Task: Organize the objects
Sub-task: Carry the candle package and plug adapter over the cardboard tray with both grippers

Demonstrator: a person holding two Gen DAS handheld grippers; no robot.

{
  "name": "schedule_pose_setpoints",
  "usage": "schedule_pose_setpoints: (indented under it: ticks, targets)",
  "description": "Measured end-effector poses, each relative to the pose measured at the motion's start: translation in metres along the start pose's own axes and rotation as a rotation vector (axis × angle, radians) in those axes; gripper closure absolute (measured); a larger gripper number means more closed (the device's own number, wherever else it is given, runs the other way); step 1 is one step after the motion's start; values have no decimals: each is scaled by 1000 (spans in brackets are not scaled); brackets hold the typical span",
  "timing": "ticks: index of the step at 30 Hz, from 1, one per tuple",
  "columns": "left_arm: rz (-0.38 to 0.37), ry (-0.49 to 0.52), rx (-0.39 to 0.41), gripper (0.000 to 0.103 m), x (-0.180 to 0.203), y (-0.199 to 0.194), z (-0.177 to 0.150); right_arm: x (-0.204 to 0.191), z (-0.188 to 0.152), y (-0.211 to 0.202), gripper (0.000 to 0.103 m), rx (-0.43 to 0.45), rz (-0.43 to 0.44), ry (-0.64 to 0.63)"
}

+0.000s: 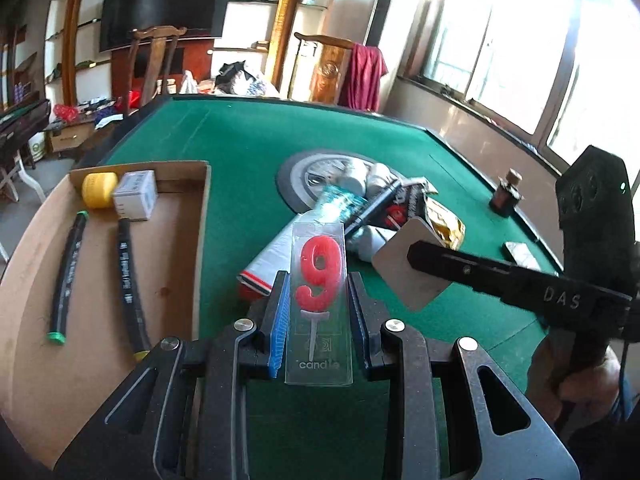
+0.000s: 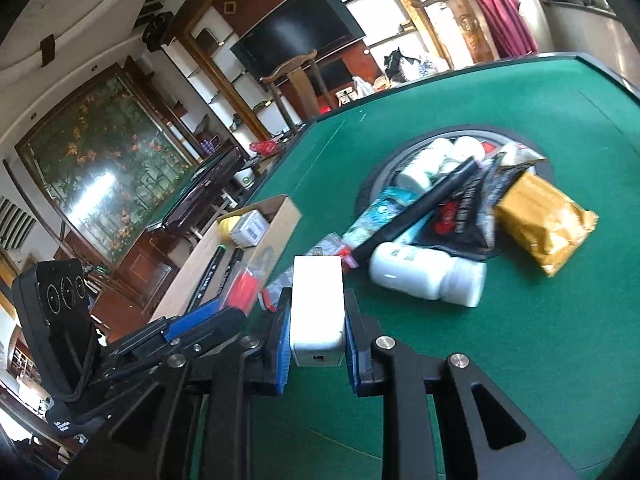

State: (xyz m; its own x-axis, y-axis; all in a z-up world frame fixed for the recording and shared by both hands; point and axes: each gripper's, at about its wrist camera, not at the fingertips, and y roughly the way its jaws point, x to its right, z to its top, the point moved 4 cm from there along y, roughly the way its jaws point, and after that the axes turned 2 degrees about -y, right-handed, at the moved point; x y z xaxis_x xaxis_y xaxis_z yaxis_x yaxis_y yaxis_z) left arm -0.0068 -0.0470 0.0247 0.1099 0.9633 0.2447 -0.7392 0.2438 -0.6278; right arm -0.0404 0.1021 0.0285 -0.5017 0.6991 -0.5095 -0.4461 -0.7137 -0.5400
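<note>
While raised over the green surface (image 1: 248, 148), left claw (image 1: 318, 300) clamped on a clear candle packet (image 1: 319, 304) with red numeral nine, just right of the cardboard tray (image 1: 182, 216). Tray contents: two black pens (image 1: 128, 276), yellow jar (image 1: 98, 190), small white box (image 1: 135, 195). Right claw (image 2: 317, 332) clamped on a white charger block (image 2: 317, 308), near a white bottle (image 2: 424, 272) beside the heap of packets (image 2: 540, 216).

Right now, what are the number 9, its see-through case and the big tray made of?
The number 9 looks like red wax, matte and smooth; "candle" is printed below it. Its case seems clear glossy plastic, since the table shows through. The tray looks like brown cardboard, dull, with thin folded walls.
</note>
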Motion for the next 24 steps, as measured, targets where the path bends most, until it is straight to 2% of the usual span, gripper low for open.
schedule_pose_setpoints:
  ticks: [11,24]
  targets:
    - [38,-73,55,76,-38,-32,7,-43,11,24,82,-4,64,-16]
    - [152,-191,78,76,-120,-64,-9,-100,-6,76,82,-118,151,-51]
